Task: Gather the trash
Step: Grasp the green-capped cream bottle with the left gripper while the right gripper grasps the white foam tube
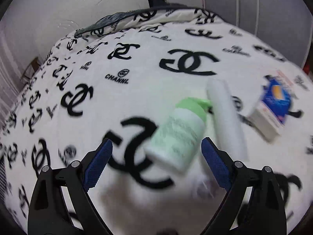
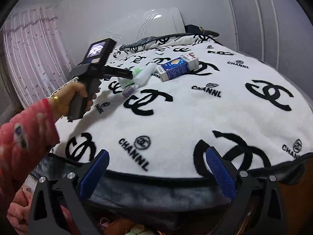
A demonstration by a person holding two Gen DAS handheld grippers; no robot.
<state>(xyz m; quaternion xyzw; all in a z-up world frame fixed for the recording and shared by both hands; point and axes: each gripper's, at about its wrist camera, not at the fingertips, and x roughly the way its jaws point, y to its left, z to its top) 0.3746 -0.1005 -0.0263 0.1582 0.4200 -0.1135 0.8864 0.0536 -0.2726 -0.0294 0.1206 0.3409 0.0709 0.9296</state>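
A white bottle with a green cap (image 1: 179, 131) lies on the bed blanket (image 1: 137, 74), with a white tube (image 1: 225, 115) beside it on the right. A blue and white carton (image 1: 273, 105) lies farther right. My left gripper (image 1: 156, 146) is open, its blue pads on either side of the bottle's base, not touching it. In the right wrist view the left gripper (image 2: 135, 74) hovers over the bottle (image 2: 127, 79), tube (image 2: 145, 73) and carton (image 2: 177, 66). My right gripper (image 2: 156, 156) is open and empty over the bed's near edge.
The white blanket (image 2: 195, 107) with black logos covers the whole bed. A small purple-white item (image 2: 129, 92) lies by the bottle. Pillows (image 2: 156, 39) and a headboard are at the far end, a pink curtain (image 2: 35, 54) at left, a wardrobe at right.
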